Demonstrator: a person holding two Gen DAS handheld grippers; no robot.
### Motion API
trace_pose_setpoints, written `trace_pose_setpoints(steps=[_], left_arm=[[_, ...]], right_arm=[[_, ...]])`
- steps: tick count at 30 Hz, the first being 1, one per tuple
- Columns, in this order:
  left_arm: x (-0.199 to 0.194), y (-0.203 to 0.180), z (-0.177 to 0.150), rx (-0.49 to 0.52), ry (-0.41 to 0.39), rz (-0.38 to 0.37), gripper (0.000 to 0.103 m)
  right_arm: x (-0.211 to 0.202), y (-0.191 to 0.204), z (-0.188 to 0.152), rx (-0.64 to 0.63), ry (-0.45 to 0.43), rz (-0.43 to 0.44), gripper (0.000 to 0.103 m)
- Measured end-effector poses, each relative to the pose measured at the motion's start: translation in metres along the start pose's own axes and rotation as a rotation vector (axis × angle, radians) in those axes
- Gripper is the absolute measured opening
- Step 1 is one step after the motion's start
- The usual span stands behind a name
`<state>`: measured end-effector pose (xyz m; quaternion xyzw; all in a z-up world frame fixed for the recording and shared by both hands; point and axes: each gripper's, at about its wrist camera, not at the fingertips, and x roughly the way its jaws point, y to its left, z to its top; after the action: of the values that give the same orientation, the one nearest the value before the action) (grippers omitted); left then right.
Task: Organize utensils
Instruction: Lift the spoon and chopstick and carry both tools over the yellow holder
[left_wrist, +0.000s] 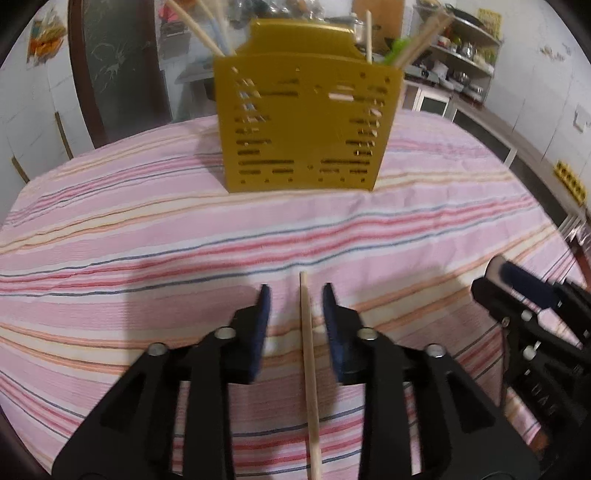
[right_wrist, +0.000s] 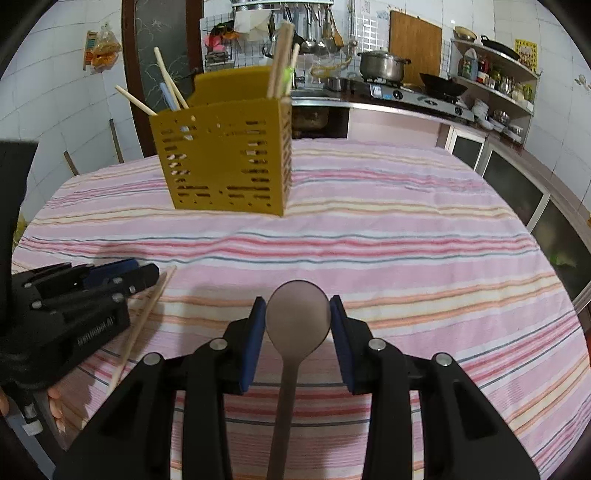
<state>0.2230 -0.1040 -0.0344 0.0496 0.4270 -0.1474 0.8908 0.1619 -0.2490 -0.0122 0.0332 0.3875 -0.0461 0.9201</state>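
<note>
A yellow slotted utensil holder (left_wrist: 306, 125) stands on the striped tablecloth and holds several chopsticks; it also shows in the right wrist view (right_wrist: 225, 162). My left gripper (left_wrist: 297, 295) is open, with a single wooden chopstick (left_wrist: 310, 373) lying on the cloth between its fingers, nearer the right pad. My right gripper (right_wrist: 297, 306) is open around the bowl of a brown spoon (right_wrist: 297, 317) that lies on the cloth, pads close on both sides. The left gripper (right_wrist: 122, 277) and the chopstick (right_wrist: 142, 325) also appear at the left of the right wrist view.
The table's pink striped cloth (right_wrist: 406, 240) spreads around the holder. A kitchen counter with a stove and pot (right_wrist: 384, 66) runs behind, shelves (right_wrist: 495, 77) at the right. The right gripper (left_wrist: 532, 306) sits at the right edge of the left wrist view.
</note>
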Motion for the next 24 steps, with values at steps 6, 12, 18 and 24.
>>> trace_pose_setpoints(steps=[6, 12, 18, 24], left_arm=[[0.013, -0.007, -0.015, 0.042, 0.023, 0.019, 0.031], [0.022, -0.013, -0.008, 0.076, 0.041, 0.027, 0.020], [0.025, -0.005, 0.002, 0.043, 0.057, -0.001, 0.004], [0.010, 0.009, 0.005, -0.030, -0.001, -0.039, 0.004]], right_arm=[[0.005, -0.003, -0.002, 0.016, 0.002, 0.015, 0.035], [0.010, -0.007, -0.003, 0.032, 0.010, 0.026, 0.035], [0.008, -0.013, -0.002, 0.052, 0.008, 0.030, 0.035], [0.001, -0.006, 0.003, 0.041, -0.023, 0.029, 0.035]])
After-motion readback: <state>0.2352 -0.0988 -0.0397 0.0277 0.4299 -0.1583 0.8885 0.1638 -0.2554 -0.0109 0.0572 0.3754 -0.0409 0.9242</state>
